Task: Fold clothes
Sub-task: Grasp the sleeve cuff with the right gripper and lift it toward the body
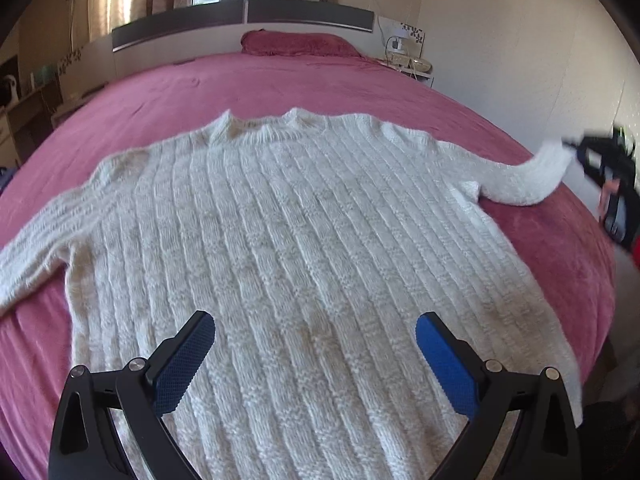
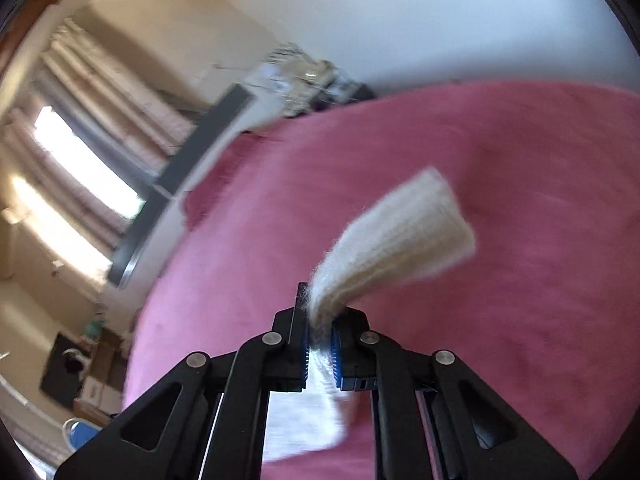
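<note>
A cream ribbed knit sweater lies flat, front up, on the pink bed, neck toward the headboard. My left gripper is open and empty, hovering over the sweater's lower hem. My right gripper is shut on the sweater's right sleeve near the cuff and holds it lifted above the bed. In the left wrist view the right gripper shows at the far right with the sleeve stretched out to it. The left sleeve lies out to the left.
A dark red pillow lies at the headboard. A nightstand with small items stands at the back right by the wall. Furniture stands along the left. The bed edge drops off at the right.
</note>
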